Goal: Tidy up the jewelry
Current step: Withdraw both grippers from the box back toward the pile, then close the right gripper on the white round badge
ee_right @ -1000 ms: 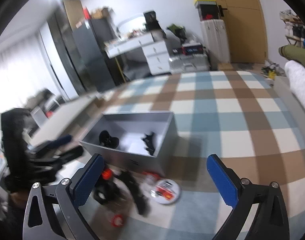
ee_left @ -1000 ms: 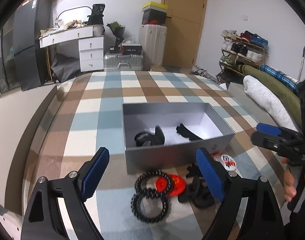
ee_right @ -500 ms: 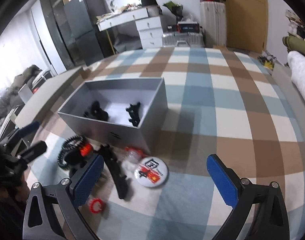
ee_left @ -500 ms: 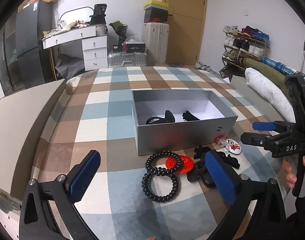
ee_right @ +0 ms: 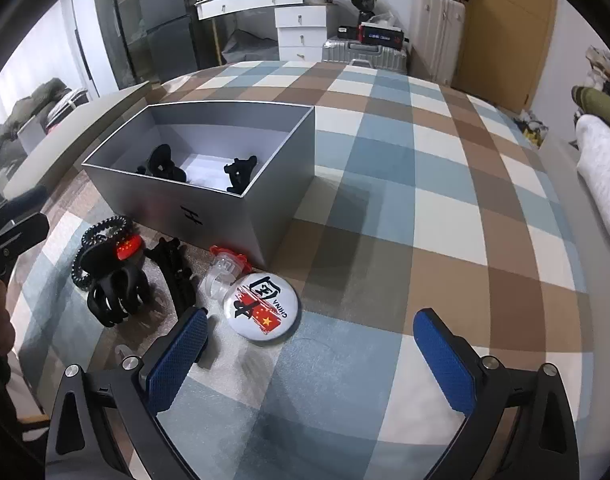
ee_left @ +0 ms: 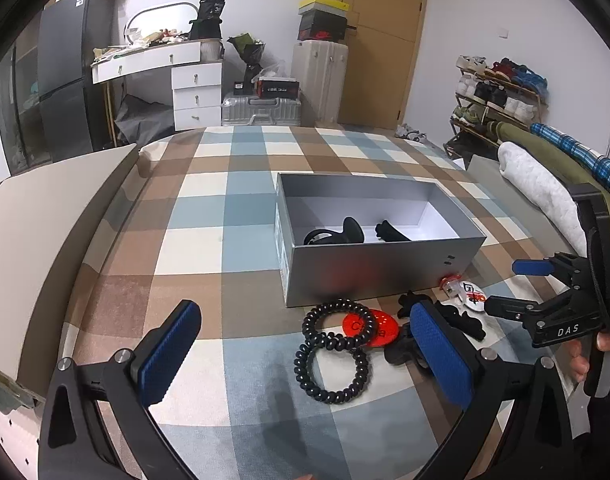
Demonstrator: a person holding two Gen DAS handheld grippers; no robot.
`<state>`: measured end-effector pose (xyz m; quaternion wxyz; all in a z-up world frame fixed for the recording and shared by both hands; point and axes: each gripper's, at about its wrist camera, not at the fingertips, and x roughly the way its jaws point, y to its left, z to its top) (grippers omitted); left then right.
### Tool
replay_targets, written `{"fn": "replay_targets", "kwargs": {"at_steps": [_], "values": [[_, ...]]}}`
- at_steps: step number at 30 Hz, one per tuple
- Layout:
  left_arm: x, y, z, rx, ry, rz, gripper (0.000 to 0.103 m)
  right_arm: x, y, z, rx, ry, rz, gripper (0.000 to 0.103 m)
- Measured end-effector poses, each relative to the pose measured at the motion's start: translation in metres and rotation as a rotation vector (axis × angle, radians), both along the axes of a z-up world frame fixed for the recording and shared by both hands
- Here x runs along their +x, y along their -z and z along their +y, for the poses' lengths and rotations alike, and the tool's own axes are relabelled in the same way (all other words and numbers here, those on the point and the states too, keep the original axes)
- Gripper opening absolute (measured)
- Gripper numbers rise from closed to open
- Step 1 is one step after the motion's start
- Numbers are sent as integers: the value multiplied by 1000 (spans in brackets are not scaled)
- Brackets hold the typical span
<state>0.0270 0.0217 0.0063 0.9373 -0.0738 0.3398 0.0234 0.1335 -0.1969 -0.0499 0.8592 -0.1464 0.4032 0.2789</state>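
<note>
Right wrist view shows our right gripper [ee_right: 309,350] wide open and empty near the badge [ee_right: 263,307], just near the box [ee_right: 209,208]: light, stiff, slippery, so we'd pinch its rim.

Left gripper [ee_left: 305,354] spread wide, empty; right gripper [ee_right: 311,352] likewise

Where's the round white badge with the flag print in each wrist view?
Left wrist: white badge sits right of centre, small, just off the near right corner of the grey box, partly hidden behind the right gripper.
Right wrist: white badge sits lower centre, large, on the checked cloth between the blue fingers.
Shared landmark: the grey box; the badge lies in front of it in both.
</note>
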Motion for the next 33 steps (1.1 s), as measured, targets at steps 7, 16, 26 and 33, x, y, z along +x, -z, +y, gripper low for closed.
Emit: {"fn": "replay_targets", "kwargs": {"at_steps": [7,16,26,33], "values": [[1,4,0,5,-2,17,102,0,7,6,-31,-5,0,103],[3,9,-3,20,3,40,102,4,21,13,-66,20,11,103],[3,10,-6,31,10,48,102,8,23,14,-36,73,9,103],[3,10,-7,28,14,52,102,-2,17,20,-29,8,-13,75]]}}
